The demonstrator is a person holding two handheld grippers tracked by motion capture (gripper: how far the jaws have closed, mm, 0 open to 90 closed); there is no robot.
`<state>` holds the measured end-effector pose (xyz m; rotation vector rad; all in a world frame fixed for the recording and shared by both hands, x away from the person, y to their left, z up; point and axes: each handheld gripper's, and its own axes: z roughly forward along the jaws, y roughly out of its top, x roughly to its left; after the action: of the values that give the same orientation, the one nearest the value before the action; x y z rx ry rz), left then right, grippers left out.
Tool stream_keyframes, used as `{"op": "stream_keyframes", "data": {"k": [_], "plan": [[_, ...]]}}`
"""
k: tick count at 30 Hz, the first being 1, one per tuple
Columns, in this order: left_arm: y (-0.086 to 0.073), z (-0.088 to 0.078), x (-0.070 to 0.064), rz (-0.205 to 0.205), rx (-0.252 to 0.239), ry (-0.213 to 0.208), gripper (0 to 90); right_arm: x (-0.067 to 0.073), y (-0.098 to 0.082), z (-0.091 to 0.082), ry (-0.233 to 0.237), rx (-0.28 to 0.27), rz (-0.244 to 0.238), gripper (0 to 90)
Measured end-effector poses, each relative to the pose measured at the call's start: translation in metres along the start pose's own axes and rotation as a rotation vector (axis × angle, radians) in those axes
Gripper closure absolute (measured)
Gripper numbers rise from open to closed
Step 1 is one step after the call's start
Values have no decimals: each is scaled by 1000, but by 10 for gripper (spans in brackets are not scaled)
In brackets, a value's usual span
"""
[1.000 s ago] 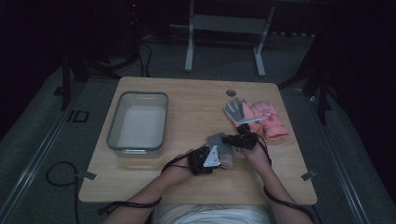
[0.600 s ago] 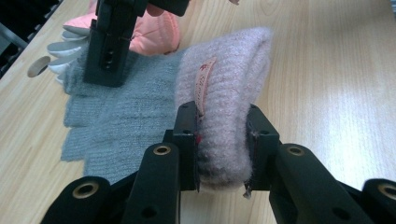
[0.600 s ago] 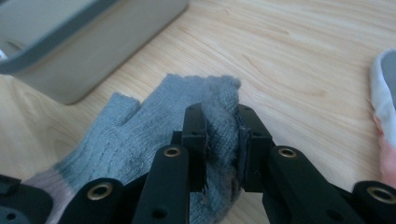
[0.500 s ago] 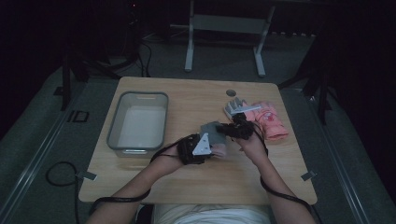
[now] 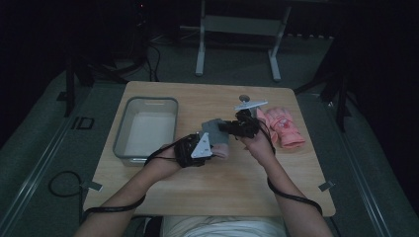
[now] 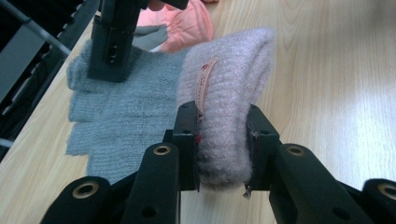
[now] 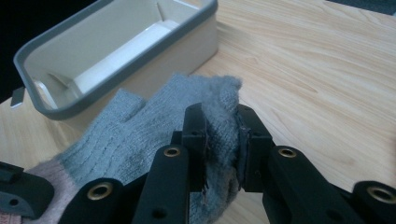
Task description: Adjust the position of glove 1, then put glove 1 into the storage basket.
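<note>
Grey knit glove (image 5: 213,129) held above table, right of bin (image 5: 146,129). Left gripper (image 6: 221,147) clamps its pink cuff (image 6: 229,93); right gripper (image 7: 221,140) pinches grey finger end. Left gripper view reveals cuff label; high view adds pink gloves (image 5: 282,127) further right of bin.

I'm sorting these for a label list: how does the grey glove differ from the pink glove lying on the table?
The grey glove is thin knit with a pale pink cuff; the pink glove looks padded and smooth. The grey glove is clamped at both ends, its cuff in the left hand-held gripper and its finger end in the right hand-held gripper; the pink glove lies free on the table. Both are gloves on the person's right side of the tabletop.
</note>
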<state>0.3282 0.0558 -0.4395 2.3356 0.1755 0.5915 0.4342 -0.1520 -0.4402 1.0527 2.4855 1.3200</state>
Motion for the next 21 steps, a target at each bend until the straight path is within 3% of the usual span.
{"op": "stream_keyframes", "data": {"k": [4,11,21], "plan": [[-7,-10,6,-11,2,6,708,9,10,8,-1,3,-33,764],[-17,-30,19,-41,9,12,708,22,30,20,16,4,-52,764],[-36,-57,34,-52,35,32,708,45,56,39,25,-7,-99,764]]}}
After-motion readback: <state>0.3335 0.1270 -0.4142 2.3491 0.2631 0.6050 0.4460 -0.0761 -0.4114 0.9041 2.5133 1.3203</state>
